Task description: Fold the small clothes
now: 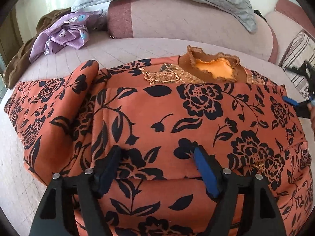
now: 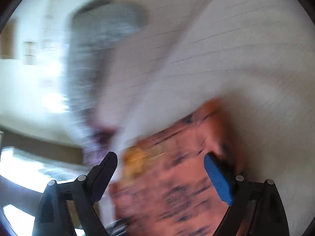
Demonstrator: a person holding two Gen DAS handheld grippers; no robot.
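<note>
Nearest the lens, the left tongs (image 1: pixel 157 157) hang over the rust-orange velvety garment with a black flower print (image 1: pixel 177 118), their jaws spread wide with nothing pinched between the pads; cloth only lies beneath them. The garment fills the middle and lower frame of the left wrist view, spread on a pale pink quilted sofa seat (image 1: pixel 122 47), its brown ruffled collar with orange lining (image 1: pixel 214 66) toward the top, one sleeve (image 1: pixel 49 106) flopped out at the left, and a folded edge running across below the collar. The right tongs (image 2: pixel 160 159) are also wide open and empty, seen in a badly blurred view above the same orange cloth; they show too at the right edge of the left wrist view.

The judgement: one fold looks laid down and released. Next comes catching the loose sleeve or a side edge, which needs a pinch through one layer only, then carrying it inward flat.

No brand, label or writing can be read anywhere.
</note>
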